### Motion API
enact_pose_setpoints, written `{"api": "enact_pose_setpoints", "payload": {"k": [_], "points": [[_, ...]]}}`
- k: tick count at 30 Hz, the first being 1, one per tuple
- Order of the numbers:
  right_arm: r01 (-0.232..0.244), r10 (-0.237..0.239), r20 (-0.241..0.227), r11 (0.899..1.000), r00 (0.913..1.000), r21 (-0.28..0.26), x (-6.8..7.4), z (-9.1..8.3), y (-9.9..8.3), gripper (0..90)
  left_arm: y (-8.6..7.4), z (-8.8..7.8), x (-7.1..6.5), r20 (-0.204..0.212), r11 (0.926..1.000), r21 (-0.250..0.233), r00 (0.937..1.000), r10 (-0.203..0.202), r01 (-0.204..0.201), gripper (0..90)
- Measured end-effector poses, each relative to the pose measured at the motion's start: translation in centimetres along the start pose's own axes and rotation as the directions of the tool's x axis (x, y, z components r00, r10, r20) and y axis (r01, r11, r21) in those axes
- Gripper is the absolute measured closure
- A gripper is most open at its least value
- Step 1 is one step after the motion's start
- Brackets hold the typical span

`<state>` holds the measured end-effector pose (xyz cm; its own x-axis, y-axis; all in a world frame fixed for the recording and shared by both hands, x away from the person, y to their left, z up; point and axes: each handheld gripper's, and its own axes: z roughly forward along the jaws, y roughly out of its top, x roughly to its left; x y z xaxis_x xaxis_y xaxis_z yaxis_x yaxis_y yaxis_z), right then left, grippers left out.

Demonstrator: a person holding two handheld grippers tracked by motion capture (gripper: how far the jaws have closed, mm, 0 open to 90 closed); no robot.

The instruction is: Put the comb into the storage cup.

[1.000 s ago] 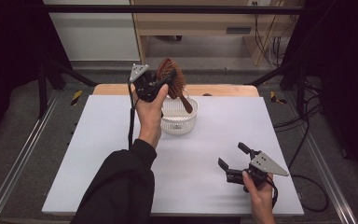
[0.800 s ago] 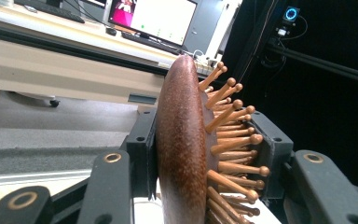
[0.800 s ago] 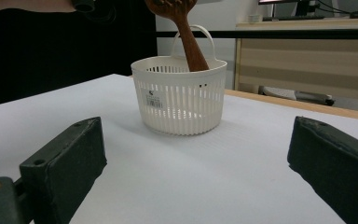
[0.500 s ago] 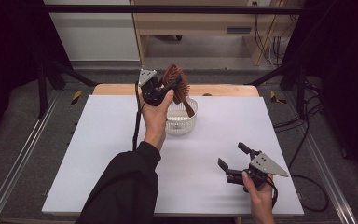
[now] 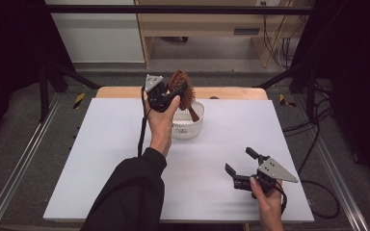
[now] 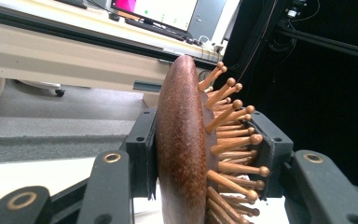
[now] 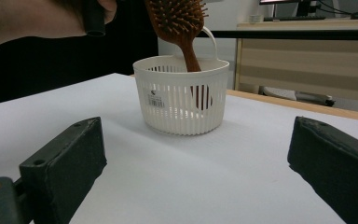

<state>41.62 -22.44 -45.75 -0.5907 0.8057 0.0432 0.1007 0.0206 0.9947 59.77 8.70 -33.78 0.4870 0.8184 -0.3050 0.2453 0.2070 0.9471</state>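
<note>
Now, left gripper (image 5: 176, 94): clamped across the head of the wooden hairbrush (image 5: 182, 86), one pad on its smooth back, the other on the bristles.
Hairbrush: held above the white basket (image 5: 189, 126), handle pointing down inside the rim.
Basket: stands on the white table (image 5: 101, 159), toward its far edge.
Right gripper (image 5: 238, 166): jaws wide apart, holding nothing, low over the table's near right part.

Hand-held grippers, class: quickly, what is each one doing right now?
Left hand-held gripper: shut on the hairbrush, handle down in the basket.
Right hand-held gripper: open, holding nothing.
</note>
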Motion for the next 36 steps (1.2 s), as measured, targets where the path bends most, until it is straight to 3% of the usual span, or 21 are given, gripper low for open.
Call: {"api": "enact_pose_setpoints", "payload": {"k": [36], "points": [[-0.001, 0.001, 0.001, 1.000, 1.0000, 0.001, 0.0, 0.0, 0.0, 4.3, -1.3, 0.7, -0.1, 0.002, 0.9997, 0.022, 1.0000, 0.004, -0.004, 50.7]]}}
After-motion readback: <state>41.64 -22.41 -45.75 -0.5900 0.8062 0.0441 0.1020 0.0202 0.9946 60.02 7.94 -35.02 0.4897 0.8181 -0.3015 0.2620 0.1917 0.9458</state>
